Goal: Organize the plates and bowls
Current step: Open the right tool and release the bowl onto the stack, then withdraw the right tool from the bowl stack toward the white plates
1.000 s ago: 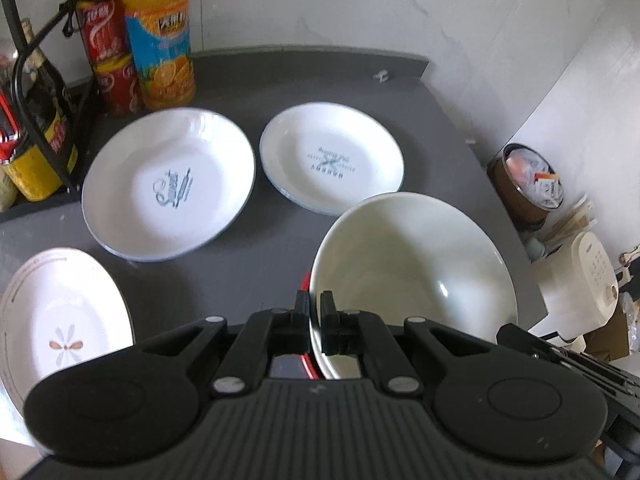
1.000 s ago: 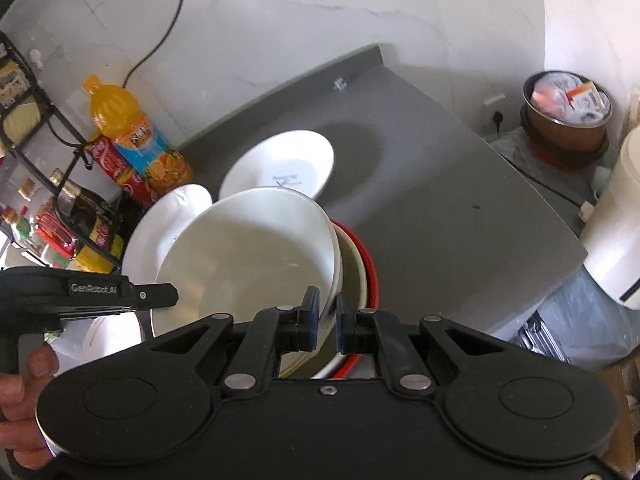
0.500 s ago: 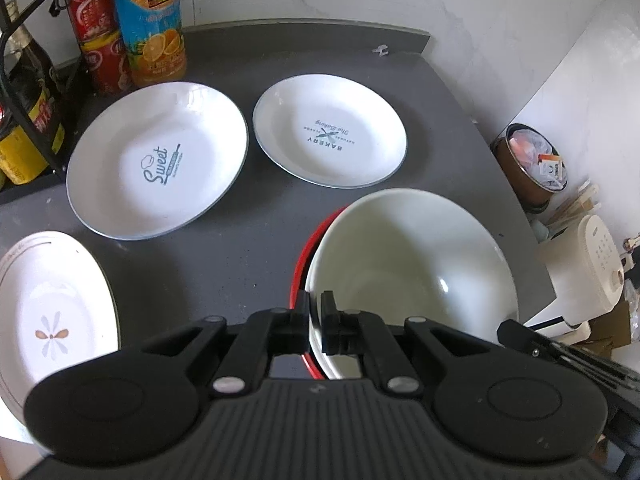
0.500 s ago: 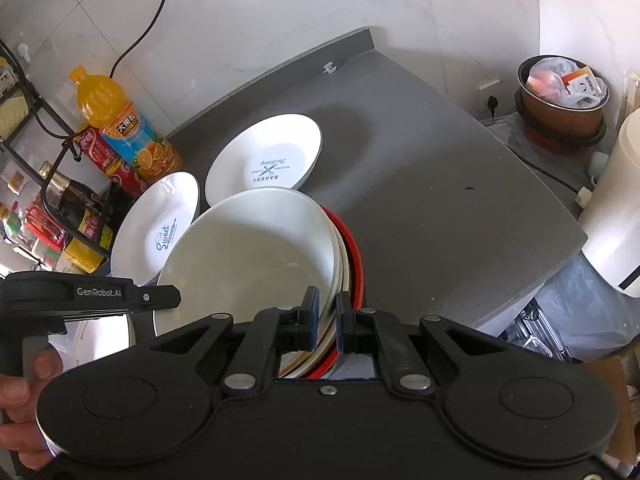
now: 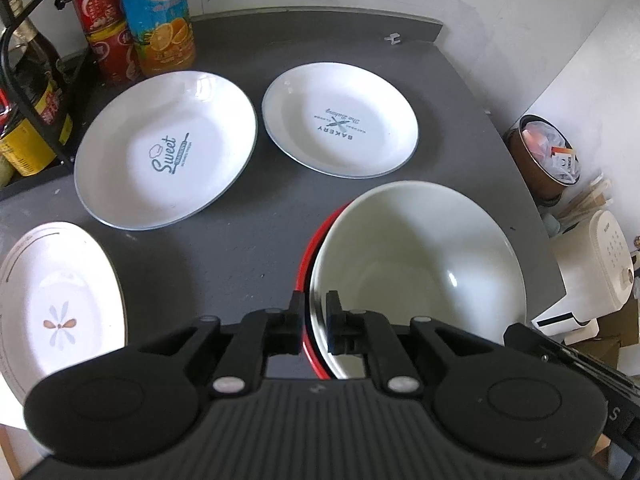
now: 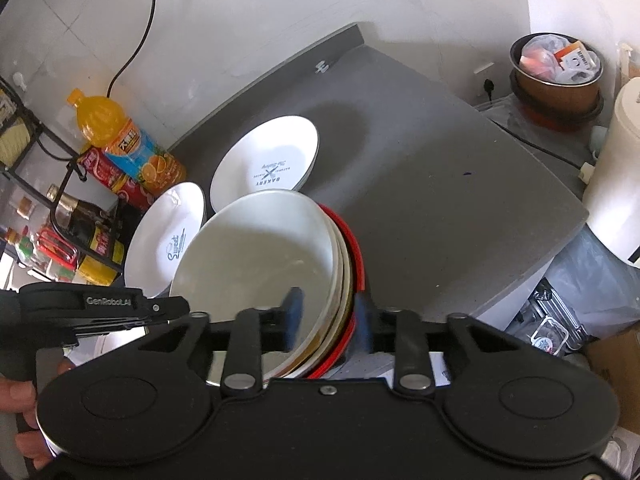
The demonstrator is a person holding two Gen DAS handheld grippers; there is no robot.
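A stack of nested bowls, cream-white on top (image 5: pixel 416 264) with a red one at the bottom, sits on the grey counter (image 5: pixel 248 236); it also shows in the right wrist view (image 6: pixel 260 264). My left gripper (image 5: pixel 313 322) has its jaws slightly apart astride the near rim of the stack. My right gripper (image 6: pixel 326 322) is open, with its jaws on either side of the stack's rim. A "Sweet" plate (image 5: pixel 166 150), a "Bakery" plate (image 5: pixel 340 130) and a flower plate (image 5: pixel 56 308) lie on the counter.
An orange juice bottle (image 5: pixel 158 12), red cans (image 5: pixel 104 24) and a black wire rack with bottles (image 5: pixel 28 92) stand at the back left. Off the counter's right edge are a bin (image 5: pixel 550 156) and a white appliance (image 5: pixel 592 276).
Both grippers' jaws have opened from pinching the stack's rim, the right one widely, the left one slightly. The bowl stack has come down onto the counter.
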